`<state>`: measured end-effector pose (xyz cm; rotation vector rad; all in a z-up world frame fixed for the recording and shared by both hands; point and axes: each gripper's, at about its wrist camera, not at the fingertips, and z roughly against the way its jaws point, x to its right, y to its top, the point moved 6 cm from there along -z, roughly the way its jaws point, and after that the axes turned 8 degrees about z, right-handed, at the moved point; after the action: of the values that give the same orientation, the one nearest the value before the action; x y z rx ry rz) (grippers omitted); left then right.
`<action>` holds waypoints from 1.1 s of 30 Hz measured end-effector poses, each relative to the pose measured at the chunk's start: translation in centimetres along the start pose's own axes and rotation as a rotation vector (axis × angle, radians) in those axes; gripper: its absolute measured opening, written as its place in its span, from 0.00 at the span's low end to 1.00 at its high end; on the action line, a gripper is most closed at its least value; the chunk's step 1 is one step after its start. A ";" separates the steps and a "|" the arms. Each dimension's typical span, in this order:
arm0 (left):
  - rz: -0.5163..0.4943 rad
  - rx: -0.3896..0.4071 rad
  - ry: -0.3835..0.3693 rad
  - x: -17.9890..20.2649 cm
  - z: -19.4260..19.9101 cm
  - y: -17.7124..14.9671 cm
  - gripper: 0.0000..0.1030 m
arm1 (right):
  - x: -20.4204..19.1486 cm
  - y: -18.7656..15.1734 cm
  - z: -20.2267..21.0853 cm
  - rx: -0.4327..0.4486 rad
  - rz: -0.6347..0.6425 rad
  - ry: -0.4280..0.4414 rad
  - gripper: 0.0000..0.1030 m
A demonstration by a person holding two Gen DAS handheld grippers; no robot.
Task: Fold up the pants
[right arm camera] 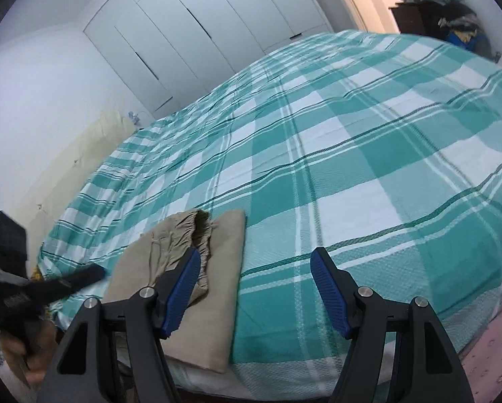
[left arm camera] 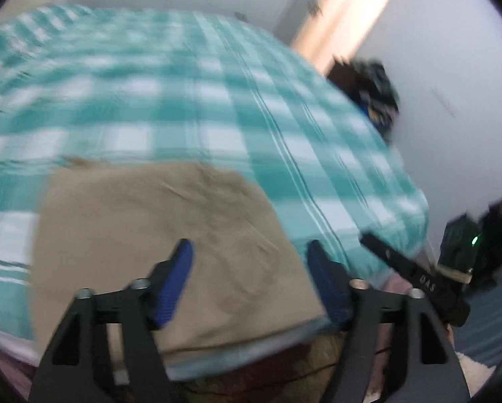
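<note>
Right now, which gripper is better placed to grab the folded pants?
Left, probably. The left gripper is open with the folded beige cotton pants directly between its fingers. The right gripper is also open, but it looks mostly onto the teal-and-white checked bedspread, pants off to its left.

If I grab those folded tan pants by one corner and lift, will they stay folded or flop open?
The tan pants would probably flop open: the cloth looks thin and wrinkled, so likely limp. The layers lie loosely stacked on the checked bedspread, with nothing pinning them. They also look light, so both open grippers should lift them easily.
</note>
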<state>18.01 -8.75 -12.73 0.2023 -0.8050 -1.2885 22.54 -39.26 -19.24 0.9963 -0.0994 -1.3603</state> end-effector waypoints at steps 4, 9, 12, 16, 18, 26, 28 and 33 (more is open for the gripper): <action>0.037 0.102 0.150 -7.4 4.1 1.7 0.78 | -4.2 -1.4 -2.8 -0.170 -0.061 0.306 0.64; 0.106 0.128 0.329 -14.9 6.0 -1.0 0.77 | -9.0 -4.5 -7.4 -0.474 -0.044 0.371 0.54; 0.175 0.127 0.343 -17.0 6.0 -3.5 0.76 | -9.3 -4.8 -9.0 -0.497 -0.086 0.338 0.44; 0.149 0.133 0.382 -17.4 5.2 -4.7 0.76 | -9.1 -4.2 -9.6 -0.484 -0.106 0.254 0.29; 0.090 0.152 0.395 -16.4 4.9 -4.3 0.76 | -9.6 -4.2 -9.7 -0.486 -0.063 0.217 0.21; -0.153 0.187 0.359 -10.7 3.3 -3.3 0.76 | -11.1 0.0 -8.2 -0.353 0.048 0.196 0.07; -0.236 0.073 0.372 -9.6 -0.4 -4.2 0.69 | -9.0 -0.9 -9.4 -0.388 0.041 0.144 0.07; -0.290 -0.013 0.389 -8.9 -3.9 -6.2 0.50 | -6.1 -1.8 -9.9 -0.437 -0.073 0.226 0.21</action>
<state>15.20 -3.69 -22.73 0.5574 -0.4432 -1.4650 25.34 -28.63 -23.51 0.7795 0.3922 -1.2536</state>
